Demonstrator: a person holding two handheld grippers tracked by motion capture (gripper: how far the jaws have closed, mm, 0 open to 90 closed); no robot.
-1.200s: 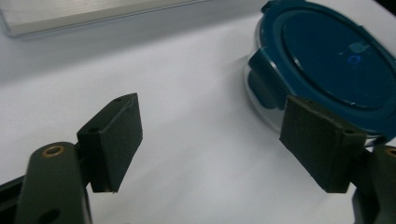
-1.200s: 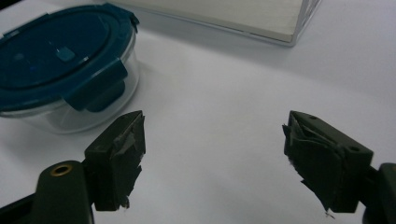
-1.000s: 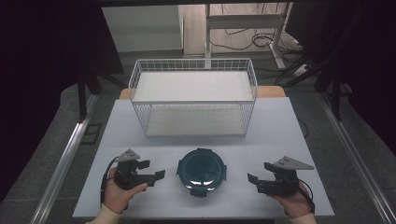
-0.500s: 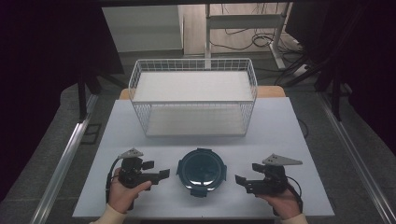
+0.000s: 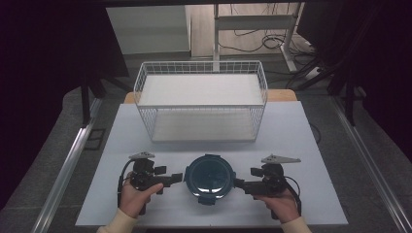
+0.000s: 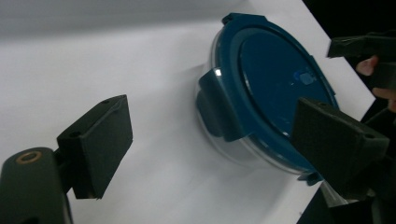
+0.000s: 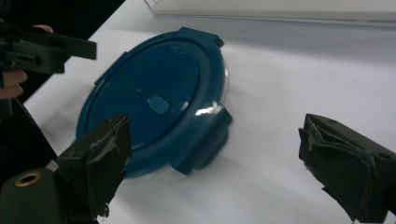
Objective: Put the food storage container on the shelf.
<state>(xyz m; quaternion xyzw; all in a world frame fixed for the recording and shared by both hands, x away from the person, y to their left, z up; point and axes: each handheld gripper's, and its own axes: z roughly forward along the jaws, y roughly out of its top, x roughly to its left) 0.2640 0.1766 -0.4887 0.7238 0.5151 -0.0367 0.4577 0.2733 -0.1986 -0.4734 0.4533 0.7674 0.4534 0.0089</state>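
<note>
At the near edge of the white table [image 5: 311,145], my two hand-held grippers flank a round container [image 5: 210,175] with a dark blue snap-on lid, seen from the high view. My left gripper [image 5: 176,178] sits at the container's nine o'clock, its tips just beside the rim. My right gripper [image 5: 240,184] sits at three o'clock, its tips likewise just beside the rim; whether either touches the lid, I cannot tell from above.

Both sets of jaws have just been opening and now stand spread wide, gripping nothing. Through the left gripper view, the container [image 6: 261,93] lies ahead with one of its blue side clasps [image 6: 217,109] facing my jaws; the clasp falls between my two pads but neither pad presses on it. My right gripper [image 6: 359,46] shows at about two o'clock of that frame, beyond the lid. Through the right gripper view, the container [image 7: 154,98] lies toward ten o'clock, another clasp [image 7: 205,135] turned toward me between the spread pads, untouched. My left gripper [image 7: 51,49] appears at ten o'clock beyond the lid.

Farther out, at the container's twelve o'clock, a white wire basket [image 5: 201,106] stands on the table, well apart from it.
</note>
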